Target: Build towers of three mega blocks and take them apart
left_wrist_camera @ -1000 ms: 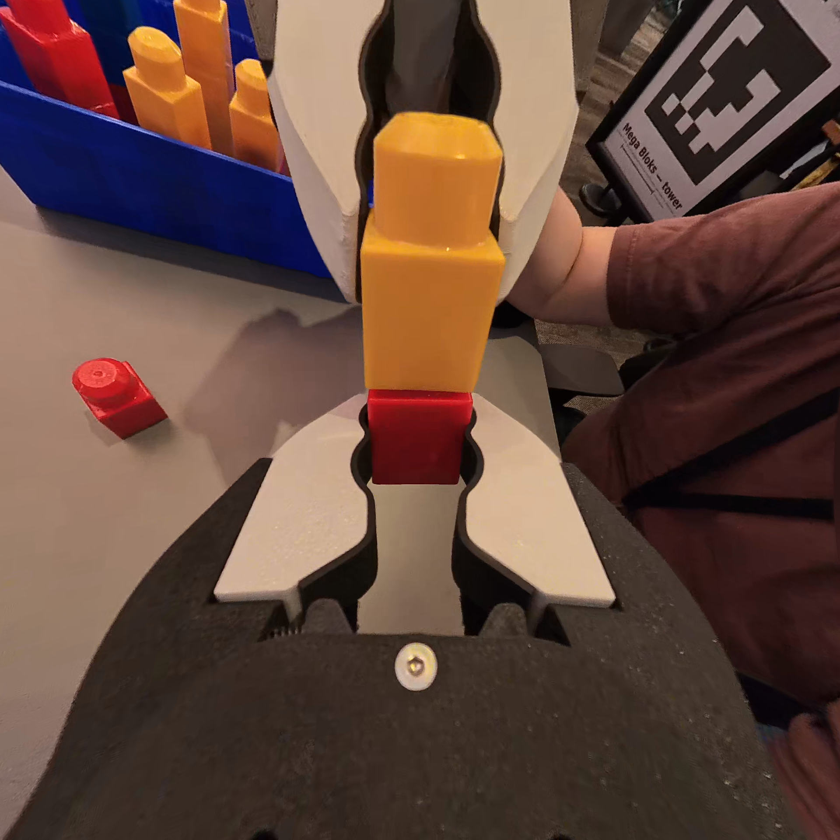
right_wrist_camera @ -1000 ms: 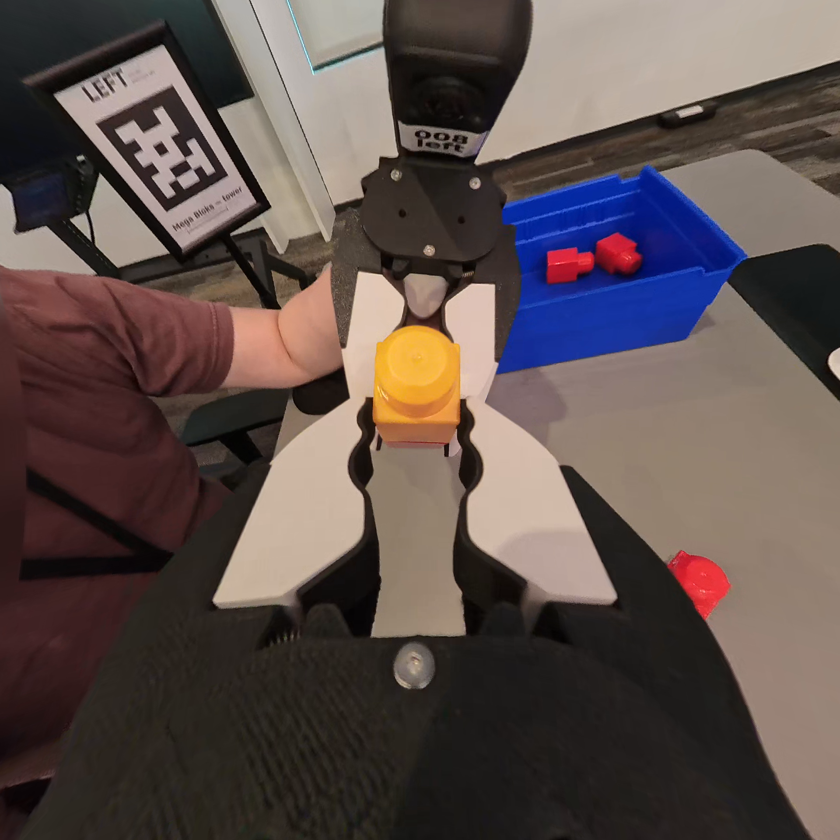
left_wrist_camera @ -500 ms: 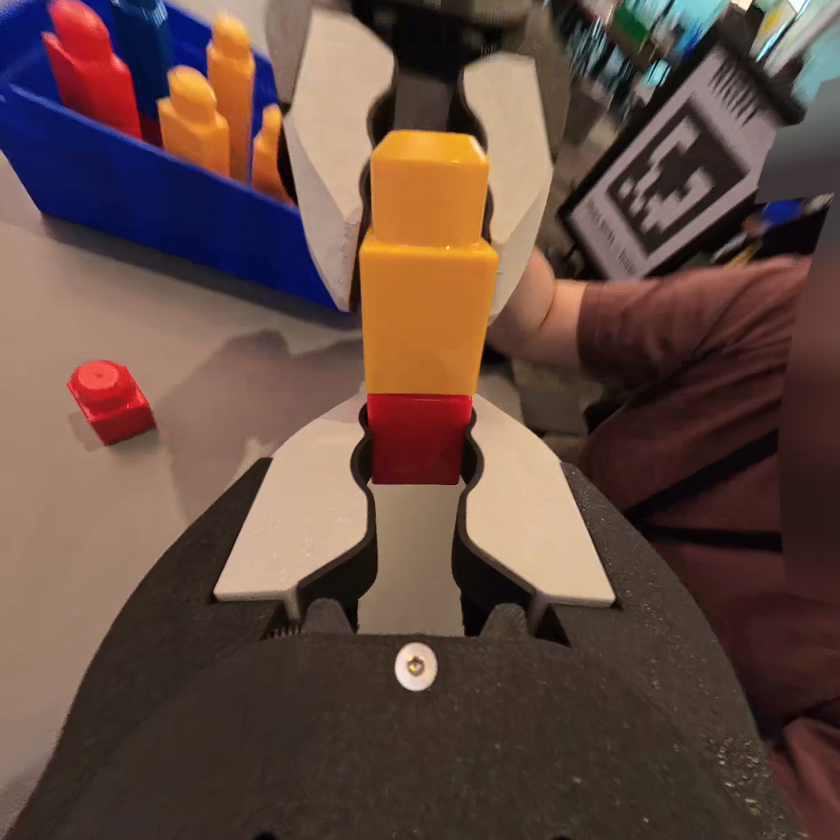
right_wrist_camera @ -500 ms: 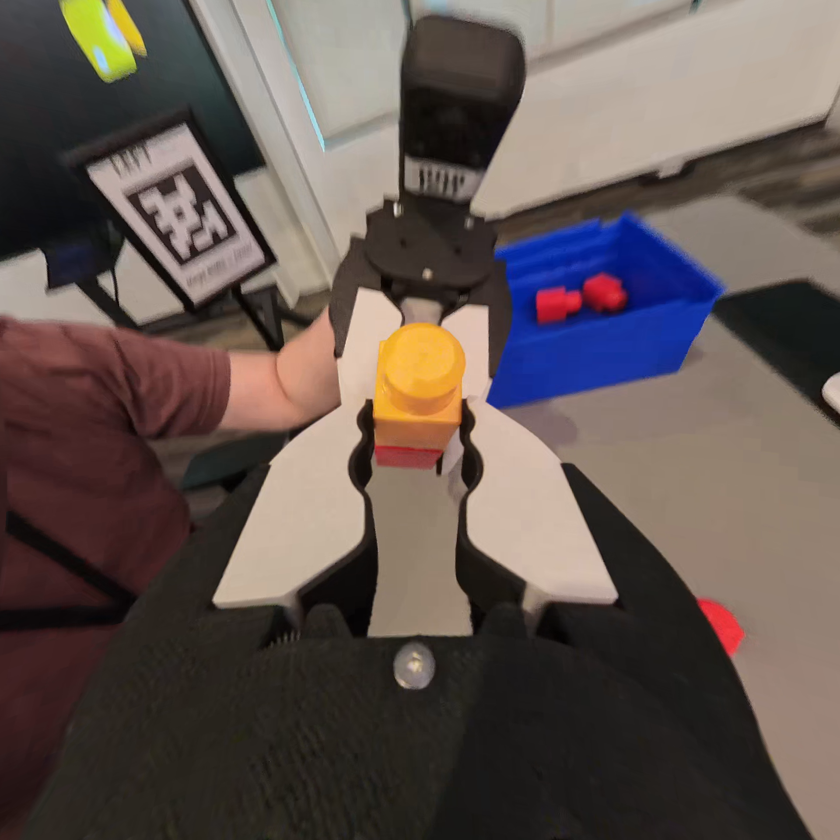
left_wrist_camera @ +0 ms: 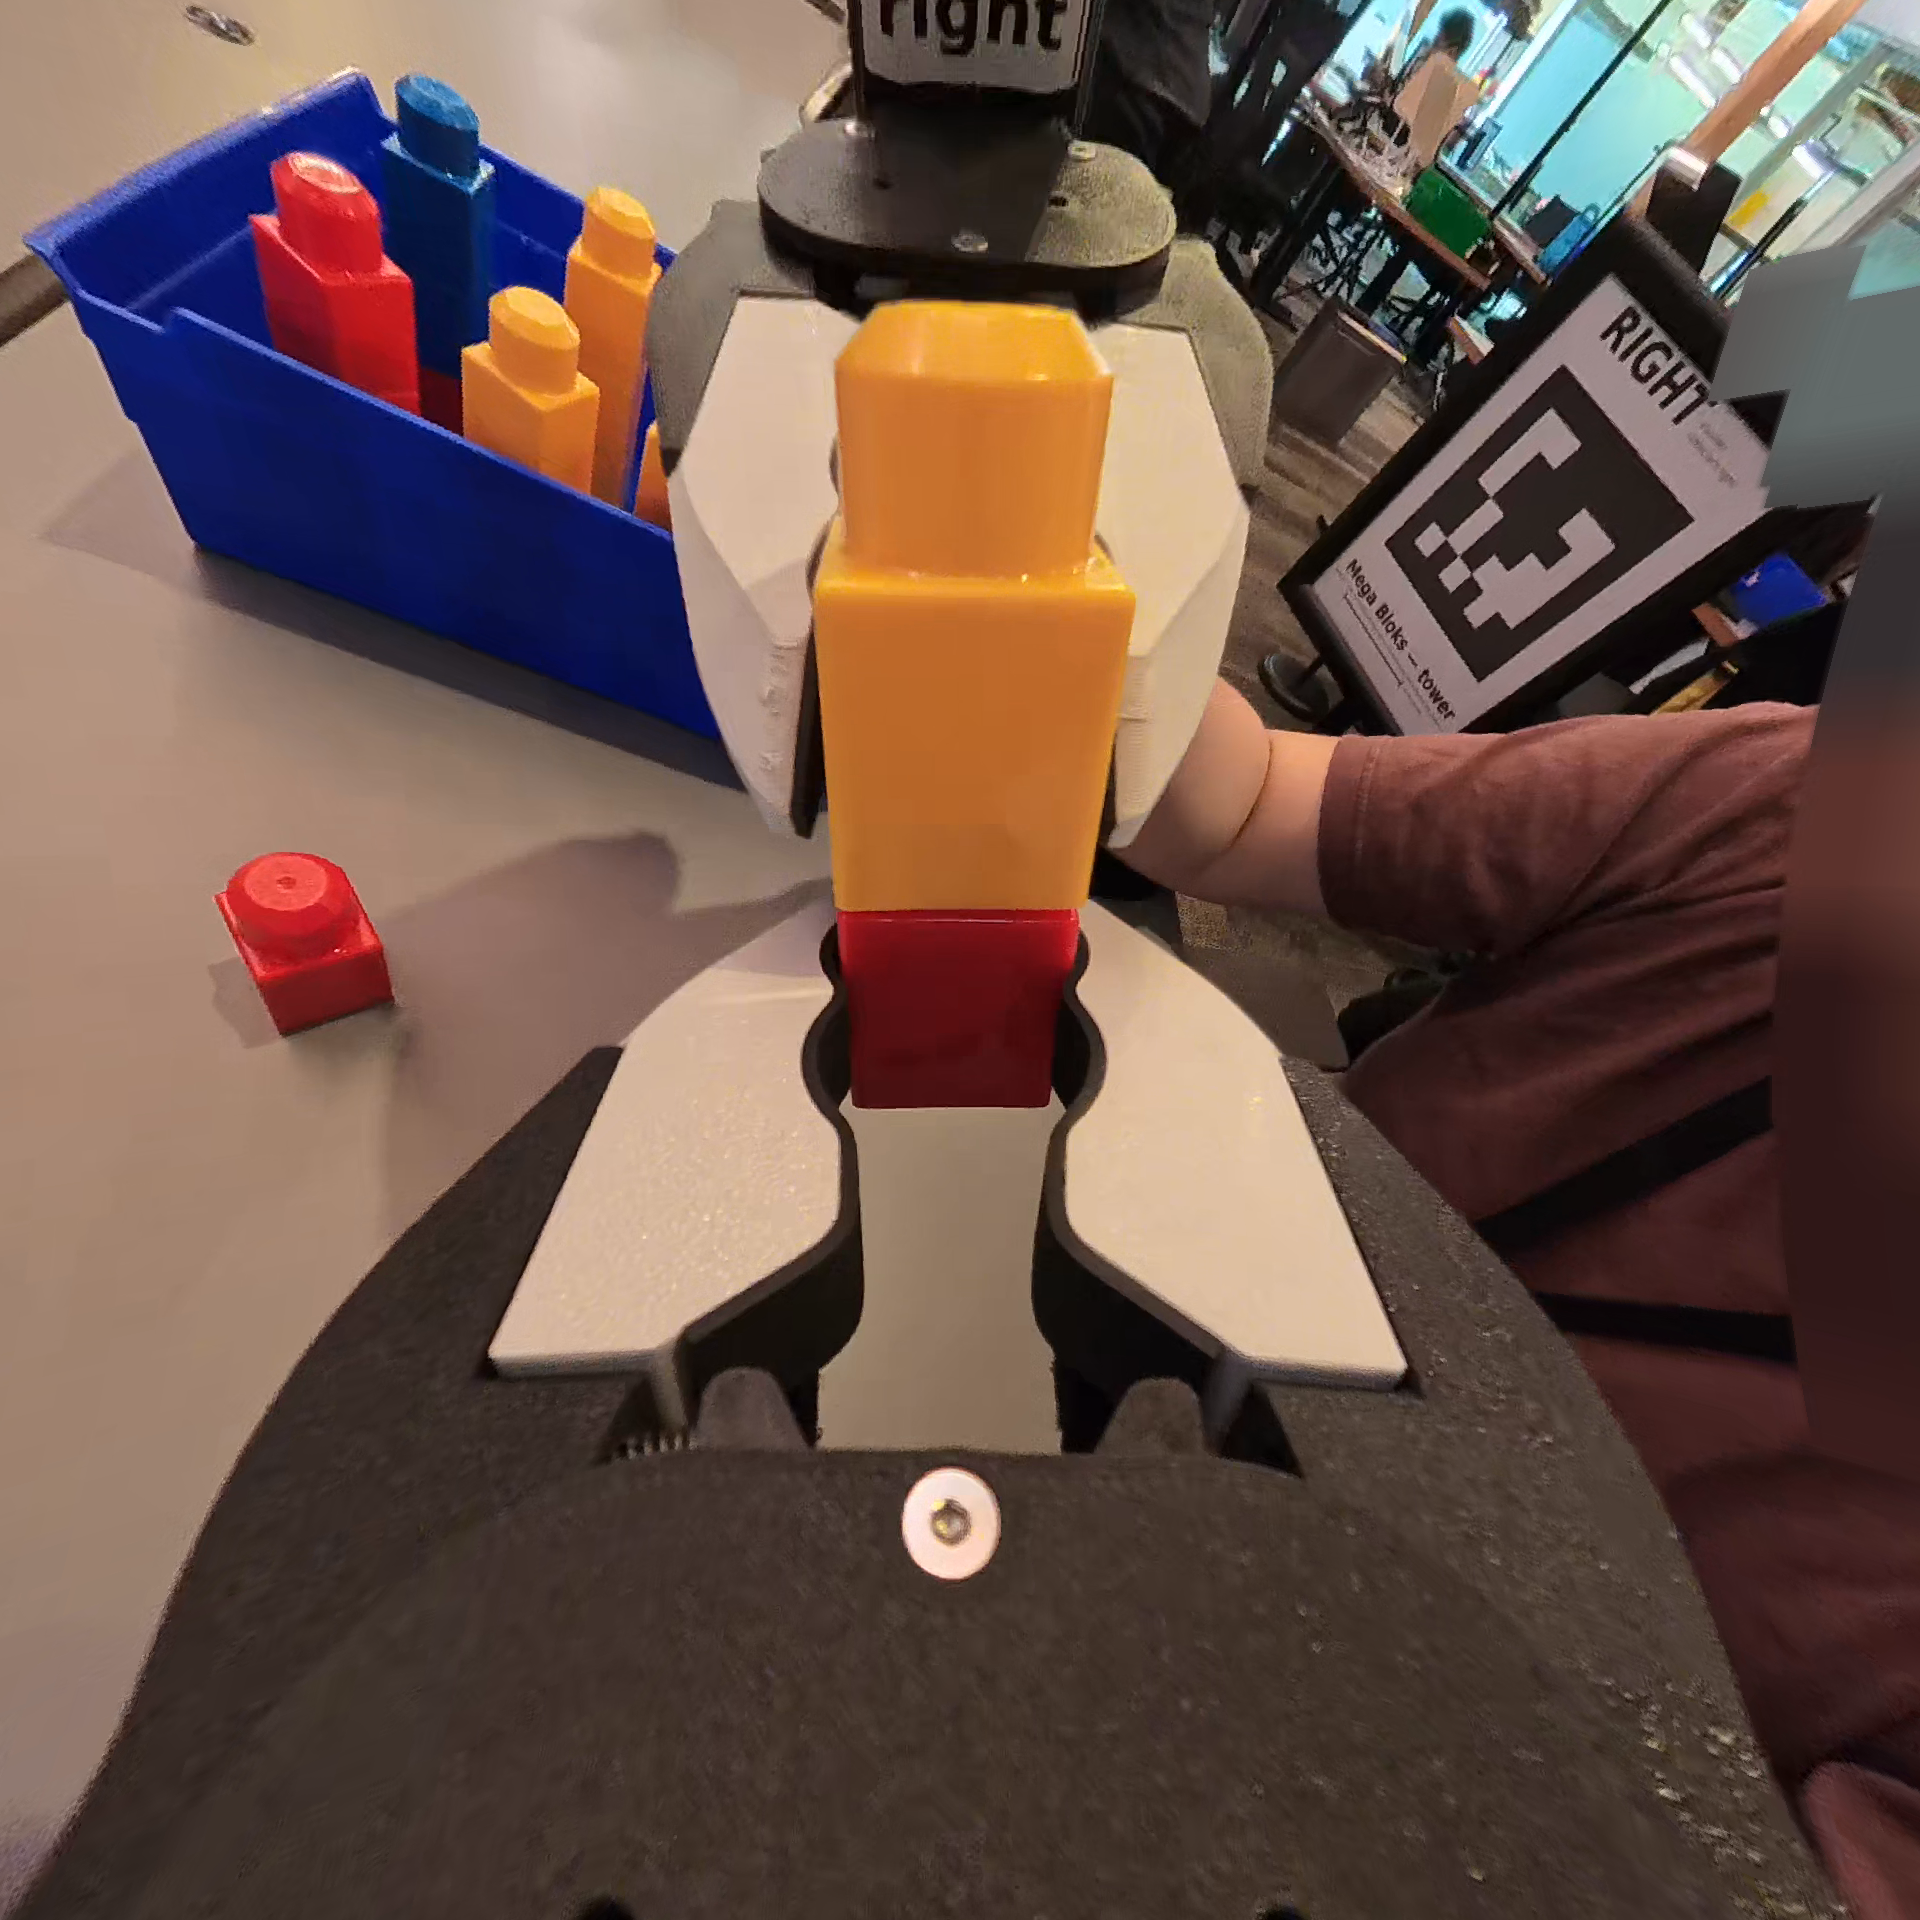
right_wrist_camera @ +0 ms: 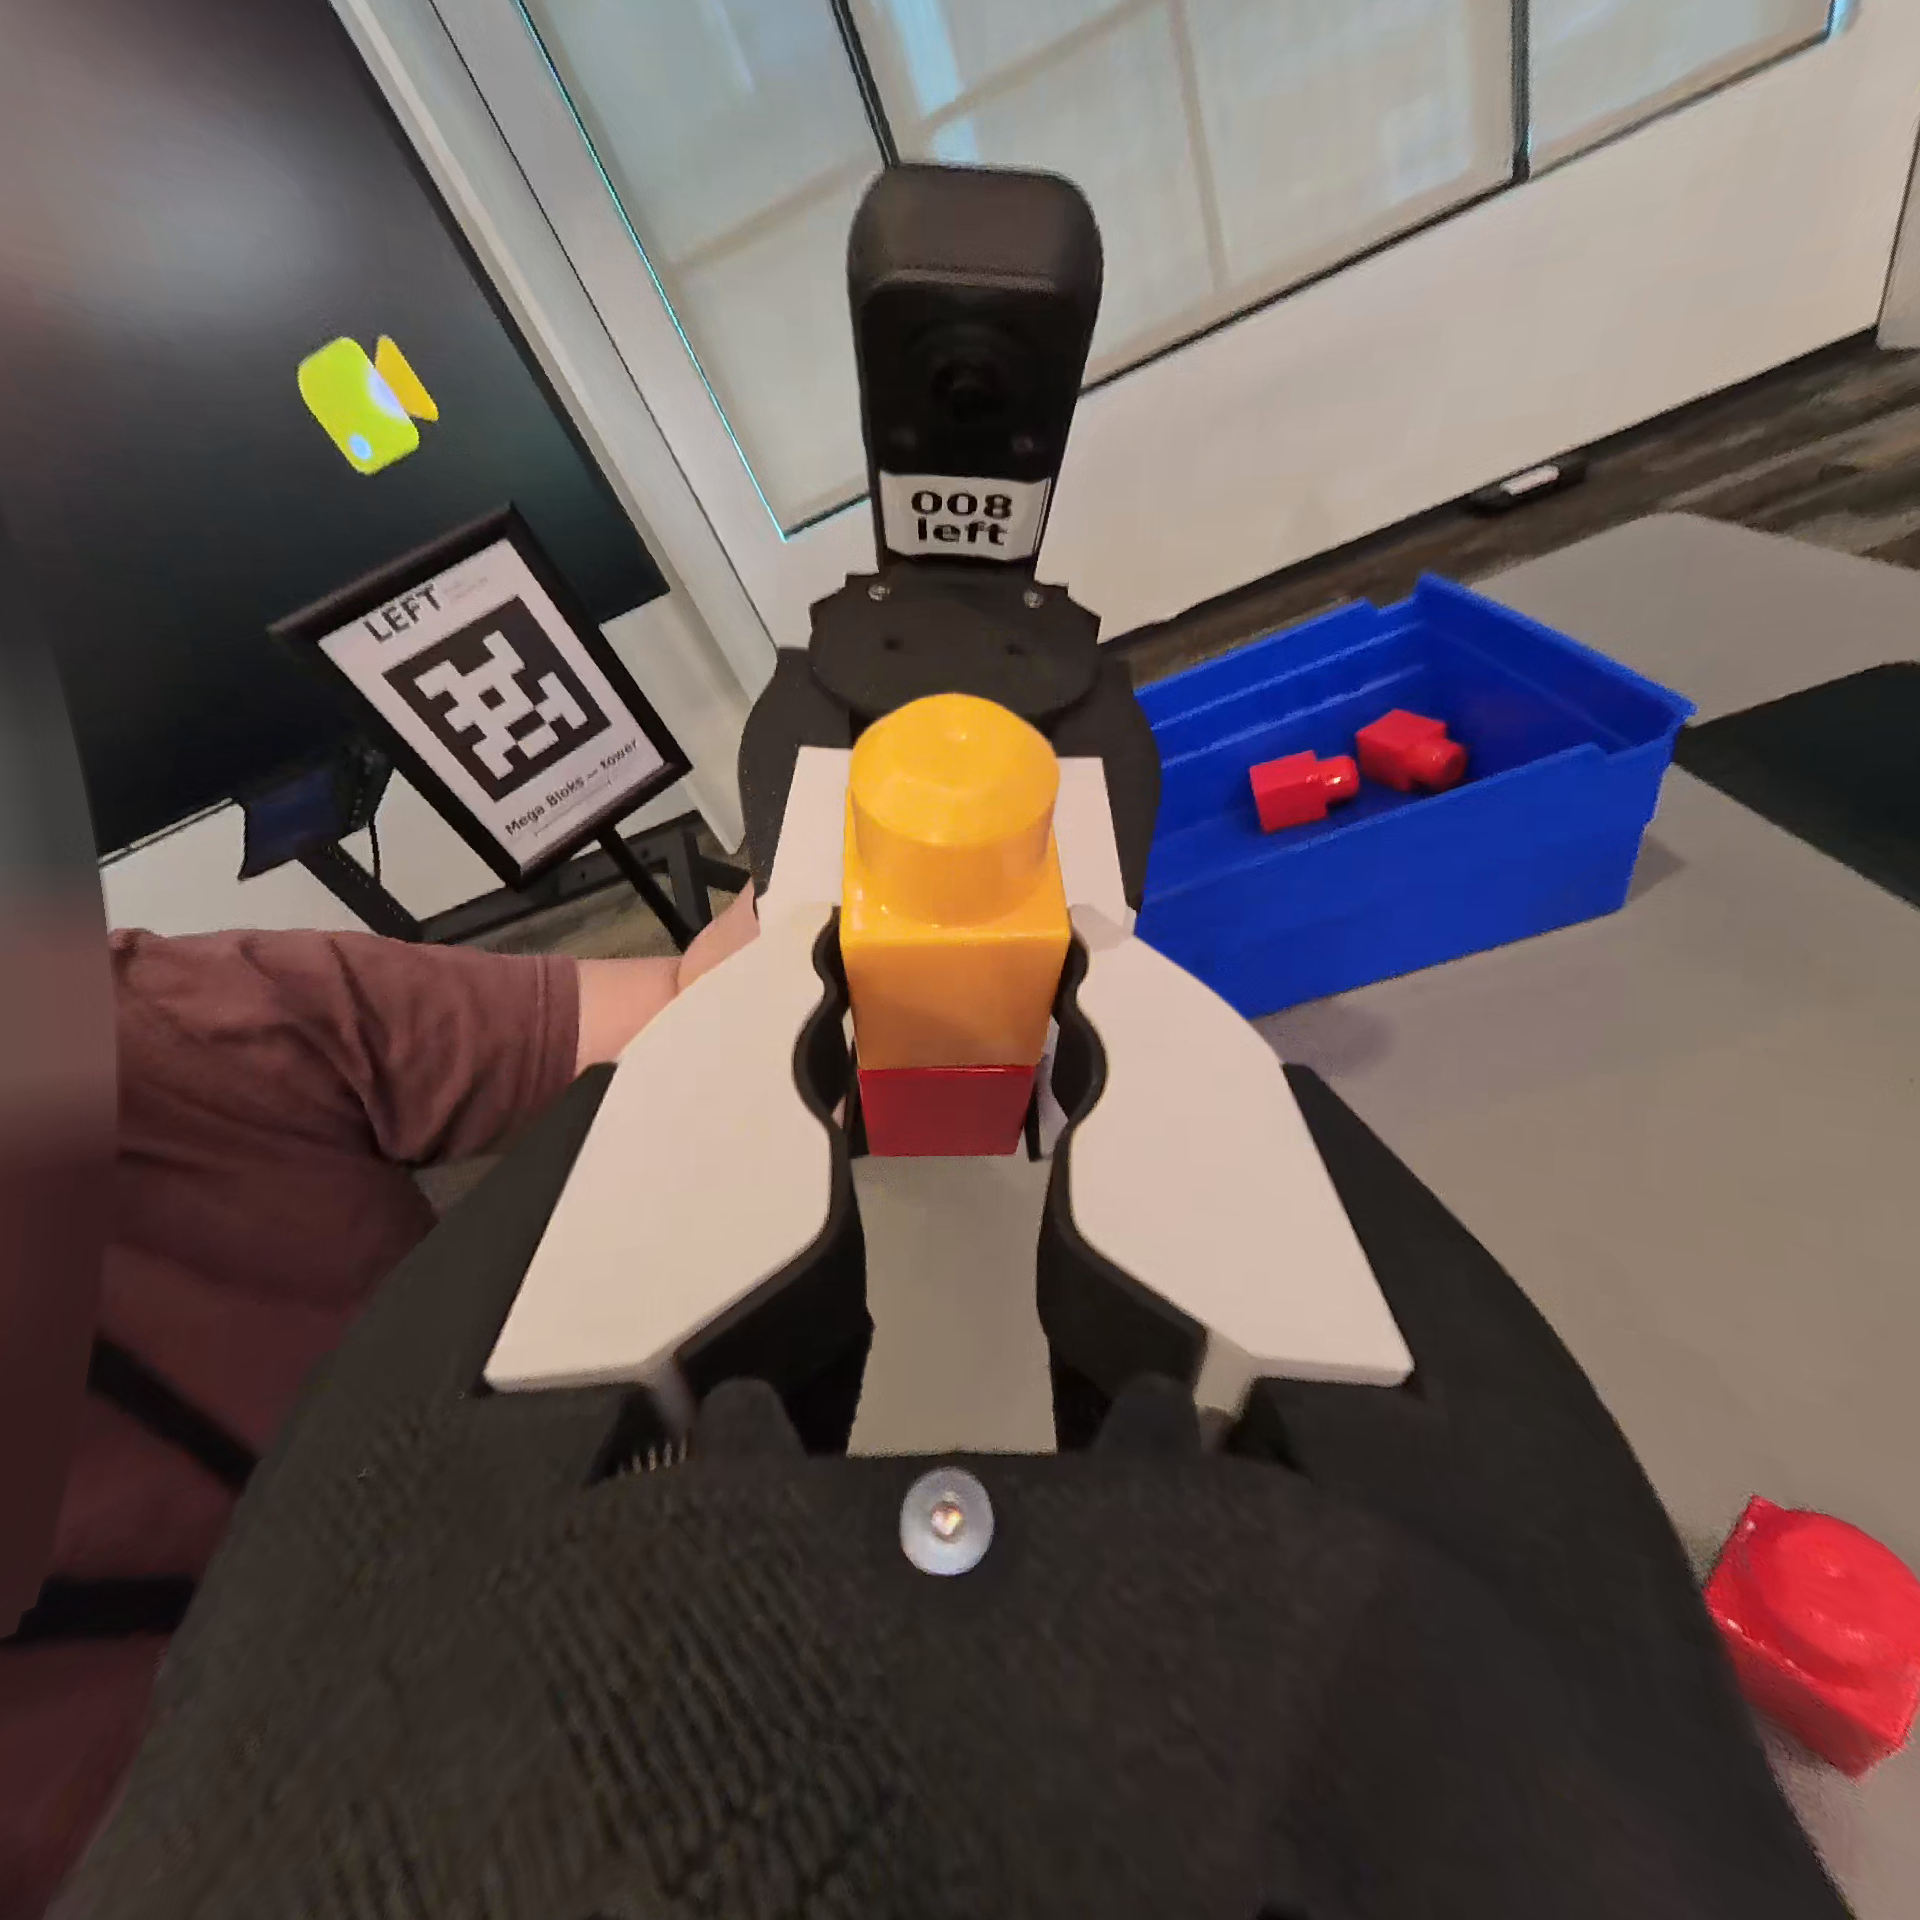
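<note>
Blocks joined, left tongs [left_wrist_camera: 951,1013] clamping red block [left_wrist_camera: 951,1003], right tongs [right_wrist_camera: 951,997] clamping orange block [right_wrist_camera: 951,935]

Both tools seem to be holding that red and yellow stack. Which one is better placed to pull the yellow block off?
Probably the right tool: it clamps the yellow block, while the left tool clamps the red block beneath.

Maroon sleeve [left_wrist_camera: 1558,831], black-bodied white-fingered hand-held gripper [left_wrist_camera: 951,1008]

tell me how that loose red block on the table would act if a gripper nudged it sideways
The loose red block sits flat on its square base on the table, so it would probably slide rather than roll. It looks like hard, glossy plastic, likely stiff and light. Its round stud could let it roll if it tipped over.
</note>
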`<state>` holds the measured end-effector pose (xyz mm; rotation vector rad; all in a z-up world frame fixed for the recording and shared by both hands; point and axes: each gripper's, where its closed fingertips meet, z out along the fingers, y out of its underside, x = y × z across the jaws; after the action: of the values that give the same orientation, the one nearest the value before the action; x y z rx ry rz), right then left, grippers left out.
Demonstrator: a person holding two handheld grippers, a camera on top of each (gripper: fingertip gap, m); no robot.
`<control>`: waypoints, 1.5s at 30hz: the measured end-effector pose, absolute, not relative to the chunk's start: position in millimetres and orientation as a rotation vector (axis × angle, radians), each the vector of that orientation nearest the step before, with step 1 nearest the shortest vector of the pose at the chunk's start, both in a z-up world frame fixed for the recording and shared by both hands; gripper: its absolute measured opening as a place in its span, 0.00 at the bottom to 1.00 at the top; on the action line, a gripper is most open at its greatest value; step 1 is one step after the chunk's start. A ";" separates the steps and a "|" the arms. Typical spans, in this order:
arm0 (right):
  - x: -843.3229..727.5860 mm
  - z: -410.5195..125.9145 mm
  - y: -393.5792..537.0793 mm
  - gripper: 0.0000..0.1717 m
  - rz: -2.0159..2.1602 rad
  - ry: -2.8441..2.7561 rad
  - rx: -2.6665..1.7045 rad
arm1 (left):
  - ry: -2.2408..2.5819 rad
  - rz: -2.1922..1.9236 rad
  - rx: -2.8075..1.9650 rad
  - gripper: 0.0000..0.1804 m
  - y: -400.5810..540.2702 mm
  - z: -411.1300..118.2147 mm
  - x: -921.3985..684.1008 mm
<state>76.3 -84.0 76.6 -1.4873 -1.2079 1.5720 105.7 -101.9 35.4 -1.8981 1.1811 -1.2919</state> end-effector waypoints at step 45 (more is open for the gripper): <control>74.6 86.0 -81.2 0.22 1.642 -1.126 -1.411 | 1.196 -1.305 -1.911 0.19 -104.9 31.8 113.2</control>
<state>74.6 -81.2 86.0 -1.4110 -1.1258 1.6425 113.2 -104.9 31.8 -1.9105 1.1957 -1.3045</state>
